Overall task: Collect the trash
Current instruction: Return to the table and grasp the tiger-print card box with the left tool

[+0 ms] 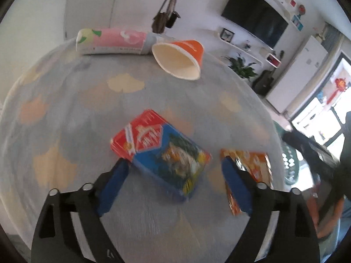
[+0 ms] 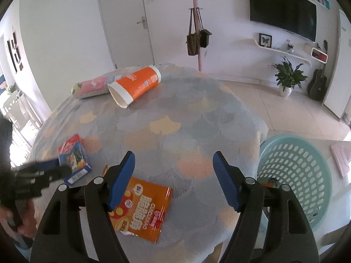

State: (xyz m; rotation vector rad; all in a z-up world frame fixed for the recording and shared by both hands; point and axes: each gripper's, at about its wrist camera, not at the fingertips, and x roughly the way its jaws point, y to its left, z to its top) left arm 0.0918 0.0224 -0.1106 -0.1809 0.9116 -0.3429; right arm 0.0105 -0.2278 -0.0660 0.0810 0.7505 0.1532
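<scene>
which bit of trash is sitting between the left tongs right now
The red and blue box: it lies between the open left tongs. The orange snack packet lies off to one side; the orange cup and pink tube lie at the far edge.

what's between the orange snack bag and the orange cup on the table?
Right wrist view: only bare tablecloth lies between the orange snack bag and the orange cup; the blue box sits off to the left.
</scene>
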